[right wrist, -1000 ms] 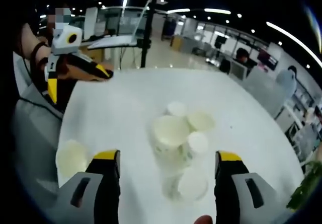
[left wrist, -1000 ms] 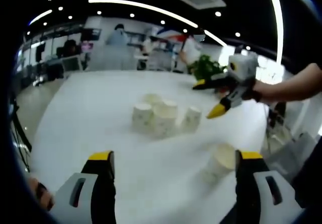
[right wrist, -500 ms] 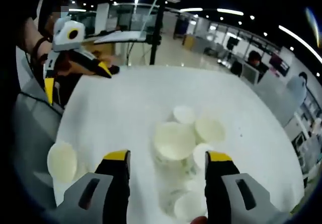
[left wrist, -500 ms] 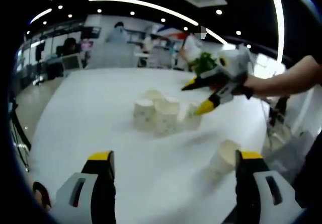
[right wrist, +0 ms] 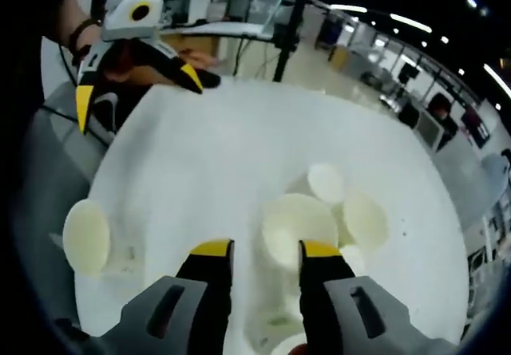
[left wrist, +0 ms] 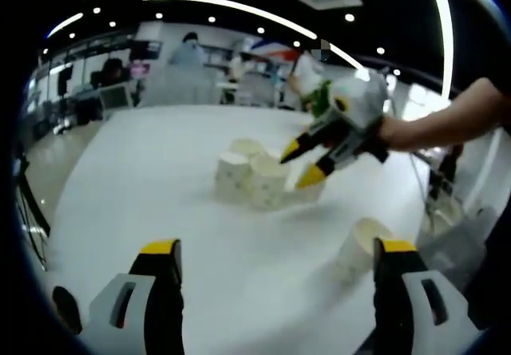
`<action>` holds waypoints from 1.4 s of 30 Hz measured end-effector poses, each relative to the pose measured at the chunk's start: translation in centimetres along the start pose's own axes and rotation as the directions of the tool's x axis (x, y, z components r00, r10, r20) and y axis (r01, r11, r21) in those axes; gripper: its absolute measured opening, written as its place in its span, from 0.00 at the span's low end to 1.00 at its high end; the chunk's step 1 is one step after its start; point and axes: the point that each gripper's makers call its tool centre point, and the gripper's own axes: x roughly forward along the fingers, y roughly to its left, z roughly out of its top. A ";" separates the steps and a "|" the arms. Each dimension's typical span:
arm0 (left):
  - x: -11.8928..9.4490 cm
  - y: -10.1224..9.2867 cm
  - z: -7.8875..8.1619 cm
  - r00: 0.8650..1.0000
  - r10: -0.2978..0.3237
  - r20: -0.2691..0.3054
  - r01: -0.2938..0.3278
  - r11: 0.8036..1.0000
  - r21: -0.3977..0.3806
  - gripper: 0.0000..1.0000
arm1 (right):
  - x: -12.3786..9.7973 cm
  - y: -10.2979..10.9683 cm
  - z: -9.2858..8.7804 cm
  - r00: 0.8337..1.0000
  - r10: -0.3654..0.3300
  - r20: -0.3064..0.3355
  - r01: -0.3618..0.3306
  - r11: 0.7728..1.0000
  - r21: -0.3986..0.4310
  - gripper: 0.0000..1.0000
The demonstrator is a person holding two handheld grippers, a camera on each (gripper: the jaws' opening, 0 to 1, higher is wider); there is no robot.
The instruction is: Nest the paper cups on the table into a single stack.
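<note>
Left gripper view: white round worktop [left wrist: 144, 187] in an open office, lit by ceiling strips. Cluster of paper cups [left wrist: 259, 175] mid-worktop, packed side by side, mouths up. Lone cup [left wrist: 361, 247] near the worktop's edge, well apart from the cluster, just beside the left gripper's [left wrist: 275, 259] right finger. Left fingers spread wide, holding nothing, low over bare worktop. Right gripper [left wrist: 302, 163], held in a hand from the right, tilted down at the cluster, yellow tips narrow.

Right gripper view: same cluster [right wrist: 327, 211] seen from above, open mouths showing. Right gripper [right wrist: 259, 250] poised over the nearest cup's rim [right wrist: 297, 227], fingers drawn close together, contact with the rim impossible to tell. Lone cup [right wrist: 85, 235] at left edge. Left gripper [right wrist: 136, 80] raised beyond the worktop [right wrist: 215, 147], fingers apart.
</note>
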 end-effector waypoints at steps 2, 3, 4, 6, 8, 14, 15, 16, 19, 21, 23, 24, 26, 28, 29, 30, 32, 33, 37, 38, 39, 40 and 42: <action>0.0 0.0 0.0 1.000 -0.002 -0.002 0.002 1.000 0.006 1.00 | 0.3 0.2 0.0 1.000 0.013 -0.004 -0.013 1.000 -0.009 0.24; -0.1 0.1 -0.1 1.000 -0.002 -0.008 0.002 1.000 0.014 1.00 | 0.4 0.2 0.1 1.000 0.016 -0.003 -0.016 1.000 -0.009 0.23; -0.1 0.1 -0.1 1.000 -0.002 -0.010 0.003 1.000 0.018 1.00 | 0.7 0.4 0.0 1.000 0.027 -0.007 -0.028 1.000 -0.013 0.22; -0.2 0.1 -0.2 1.000 -0.003 -0.012 0.003 1.000 0.020 1.00 | 0.9 0.6 0.0 0.999 0.039 -0.010 -0.039 0.999 -0.017 0.21; -0.3 0.2 -0.2 1.000 -0.004 -0.011 0.004 1.000 0.020 1.00 | 1.1 0.7 0.0 0.999 0.051 -0.014 -0.051 0.998 -0.027 0.19; -0.4 0.5 -0.4 1.000 0.006 -0.009 -0.006 1.000 0.019 1.00 | 1.6 1.2 -0.4 0.996 0.074 -0.050 -0.077 0.995 -0.070 0.10; -0.4 0.5 -0.4 1.000 0.005 -0.009 -0.005 1.000 0.021 1.00 | 1.7 1.3 -0.5 0.996 0.079 -0.051 -0.083 0.994 -0.074 0.10; -0.4 0.5 -0.4 1.000 0.005 -0.008 -0.005 1.000 0.021 1.00 | 1.8 1.4 -0.5 0.995 0.084 -0.054 -0.088 0.993 -0.081 0.08; -0.5 0.3 -0.6 1.000 0.005 -0.009 -0.004 1.000 0.018 1.00 | 1.9 1.6 -0.6 0.993 0.094 -0.064 -0.100 0.990 -0.101 0.06; -0.5 0.3 -0.8 1.000 0.001 -0.011 -0.001 1.000 0.010 1.00 | 2.0 1.7 -0.7 0.993 0.098 -0.071 -0.105 0.989 -0.105 0.04; -0.5 0.2 -1.0 1.000 0.000 -0.018 0.000 1.000 0.016 1.00 | 1.9 1.8 -0.5 0.993 0.102 -0.065 -0.108 0.989 -0.099 0.03; -0.6 0.1 -1.0 1.000 -0.001 -0.017 0.001 1.000 0.020 1.00 | 1.9 1.9 -0.4 0.992 0.107 -0.064 -0.113 0.988 -0.101 0.02; -0.5 0.2 -1.0 1.000 -0.003 -0.017 0.003 1.000 0.022 1.00 | 2.0 2.0 -0.5 0.992 0.111 -0.066 -0.118 0.987 -0.108 0.01; -0.5 0.2 -1.1 1.000 -0.003 -0.021 0.004 1.000 0.021 1.00 | 2.0 2.1 -0.5 0.991 0.114 -0.069 -0.121 0.987 -0.108 0.00; -0.5 0.2 -1.1 1.000 -0.003 -0.021 0.003 1.000 0.020 1.00 | 2.0 2.2 -0.5 0.991 0.113 -0.070 -0.120 0.987 -0.109 0.00; -0.5 0.2 -1.1 1.000 -0.002 -0.020 0.002 1.000 0.020 1.00 | 2.0 2.2 -0.5 0.991 0.114 -0.071 -0.121 0.987 -0.109 0.00; -0.5 0.2 -1.1 1.000 -0.001 -0.018 0.001 1.000 0.021 1.00 | 1.9 2.4 -0.5 0.991 0.116 -0.073 -0.124 0.986 -0.113 0.00; -0.6 0.2 -1.1 1.000 0.000 -0.020 0.001 1.000 0.023 1.00 | 1.8 2.4 -0.5 0.990 0.116 -0.076 -0.124 0.985 -0.118 0.00; -0.6 0.1 -1.1 1.000 -0.003 -0.016 0.003 1.000 0.025 1.00 | 1.7 2.5 -0.6 0.989 0.117 -0.088 -0.127 0.984 -0.126 0.00; -0.6 0.1 -1.1 1.000 -0.002 -0.016 0.003 1.000 0.025 1.00 | 1.6 2.7 -0.7 0.989 0.120 -0.088 -0.131 0.983 -0.128 0.00; -0.6 0.1 -1.2 1.000 -0.002 -0.020 0.002 1.000 0.024 1.00 | 1.5 2.8 -0.7 0.989 0.121 -0.089 -0.133 0.982 -0.132 0.00; -0.6 0.1 -1.3 1.000 -0.002 -0.021 0.002 1.000 0.024 1.00 | 1.5 2.9 -0.7 0.988 0.122 -0.090 -0.133 0.982 -0.134 0.00; -0.7 0.0 -1.2 1.000 -0.003 -0.019 0.004 1.000 0.028 1.00 | 1.3 3.0 -0.6 0.988 0.123 -0.090 -0.134 0.982 -0.135 0.00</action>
